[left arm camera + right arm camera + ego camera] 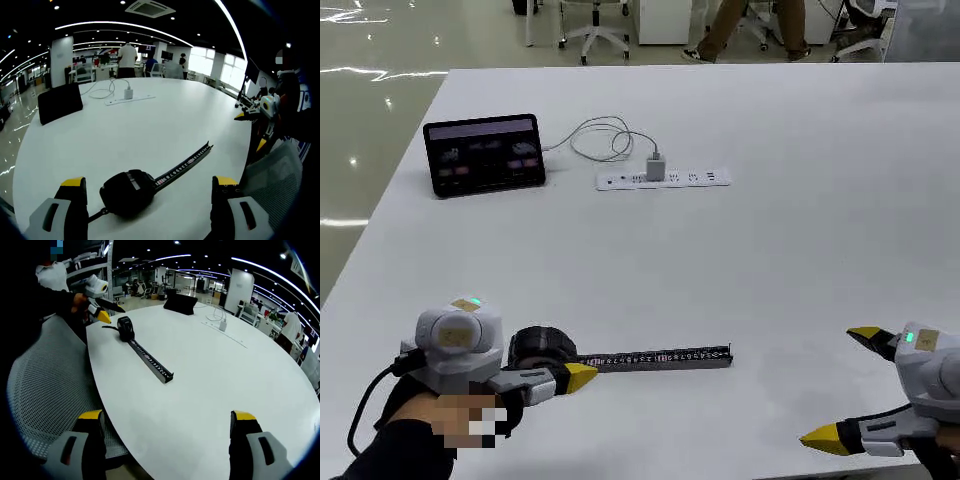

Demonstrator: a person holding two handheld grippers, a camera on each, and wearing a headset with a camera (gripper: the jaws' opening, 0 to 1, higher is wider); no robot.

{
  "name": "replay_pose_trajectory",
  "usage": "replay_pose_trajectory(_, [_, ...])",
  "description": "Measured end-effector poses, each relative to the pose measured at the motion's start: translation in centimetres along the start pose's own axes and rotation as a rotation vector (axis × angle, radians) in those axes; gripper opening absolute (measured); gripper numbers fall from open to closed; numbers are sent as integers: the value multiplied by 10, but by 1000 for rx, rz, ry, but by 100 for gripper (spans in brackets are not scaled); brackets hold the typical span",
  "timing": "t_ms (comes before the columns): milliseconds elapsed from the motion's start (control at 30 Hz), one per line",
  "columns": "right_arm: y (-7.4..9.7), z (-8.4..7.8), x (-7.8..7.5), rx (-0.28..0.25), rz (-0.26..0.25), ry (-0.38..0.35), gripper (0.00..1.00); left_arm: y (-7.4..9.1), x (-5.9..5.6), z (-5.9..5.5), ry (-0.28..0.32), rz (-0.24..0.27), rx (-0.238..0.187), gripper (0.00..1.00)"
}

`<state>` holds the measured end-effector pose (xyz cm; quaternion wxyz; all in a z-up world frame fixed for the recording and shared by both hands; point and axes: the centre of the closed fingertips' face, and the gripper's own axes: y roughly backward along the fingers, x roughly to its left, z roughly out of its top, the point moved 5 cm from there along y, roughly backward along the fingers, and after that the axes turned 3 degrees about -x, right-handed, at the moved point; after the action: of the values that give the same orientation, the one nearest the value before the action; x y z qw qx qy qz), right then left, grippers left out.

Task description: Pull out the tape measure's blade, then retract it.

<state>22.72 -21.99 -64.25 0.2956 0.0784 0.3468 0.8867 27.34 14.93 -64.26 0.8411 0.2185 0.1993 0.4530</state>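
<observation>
While the blade (185,162) lies pulled out along the table (770,250), my left hand-held gripper (150,181) stands wide open with the tape measure (127,192) between its jaws, ungripped. The right hand-held gripper (841,385), open and empty, hangs well apart from the blade's tip. Retraction, I judge, remains.

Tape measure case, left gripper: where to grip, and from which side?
Grip the black case across its two sides, coming from the rear, opposite the mouth where the blade exits. The left gripper is open and straddles it from that end. The blade runs away from the jaws, so closing should not pinch it.
</observation>
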Motion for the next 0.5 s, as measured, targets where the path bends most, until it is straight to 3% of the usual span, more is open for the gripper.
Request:
replay_pose_trajectory(200, [-10,9,-5,15,39,37,100,-13,-4,-13,22,41,23,100])
replay_pose_trajectory(333, [-22,11,-9,55,79,73,100,-14,4,-20,53,132,10,100])
replay_pose_trajectory(400, [-27,13,-11,65,97,89,100,-15,7,-23,69,153,5,100])
replay_pose_trajectory(467, [-31,14,-12,78,113,107,100,-16,6,-22,79,149,-11,100])
replay_pose_trajectory(500, [-34,17,-11,82,119,116,100,-18,4,-23,113,129,-16,100])
